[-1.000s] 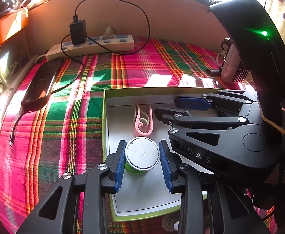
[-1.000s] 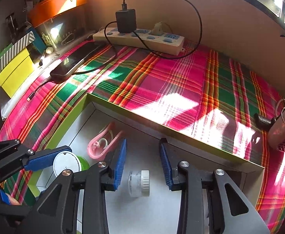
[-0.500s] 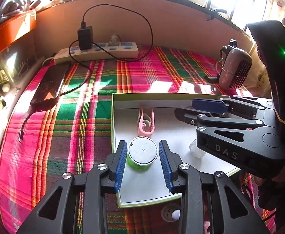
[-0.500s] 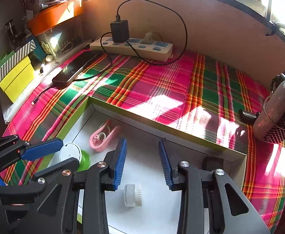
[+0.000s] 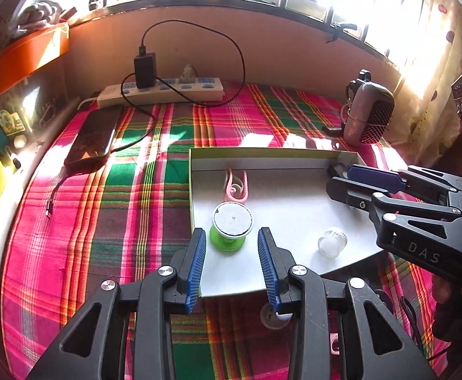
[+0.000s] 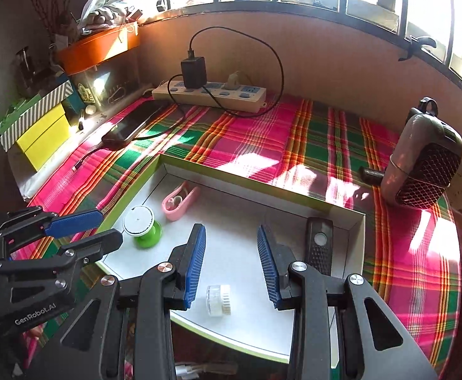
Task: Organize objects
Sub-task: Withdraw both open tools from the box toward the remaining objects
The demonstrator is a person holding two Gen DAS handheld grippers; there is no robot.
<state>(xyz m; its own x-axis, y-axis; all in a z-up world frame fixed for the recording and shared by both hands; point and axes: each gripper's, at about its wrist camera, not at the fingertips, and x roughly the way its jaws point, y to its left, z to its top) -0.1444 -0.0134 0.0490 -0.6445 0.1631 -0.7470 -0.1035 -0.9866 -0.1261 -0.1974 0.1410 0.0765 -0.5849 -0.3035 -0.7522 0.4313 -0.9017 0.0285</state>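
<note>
A shallow green-edged white tray (image 5: 269, 152) (image 6: 231, 175) lies on the plaid cloth. In it stand a green spool with a white top (image 5: 232, 225) (image 6: 142, 226), a pink clip (image 5: 236, 185) (image 6: 180, 201), a small clear jar on its side (image 5: 332, 242) (image 6: 218, 296) and a black remote (image 6: 319, 248). My left gripper (image 5: 232, 266) is open and empty, just short of the spool. My right gripper (image 6: 231, 262) is open and empty above the clear jar; it also shows in the left wrist view (image 5: 367, 180).
A white power strip (image 5: 164, 91) (image 6: 212, 93) with a black charger stands at the back wall. A black phone (image 5: 93, 137) (image 6: 136, 123) lies at the left. A small speaker (image 5: 368, 117) (image 6: 424, 174) stands at the right. Boxes (image 6: 41, 126) line the left edge.
Both grippers have pulled back and up from the tray. The spool and the clear jar now lie free in front of the open jaws.
</note>
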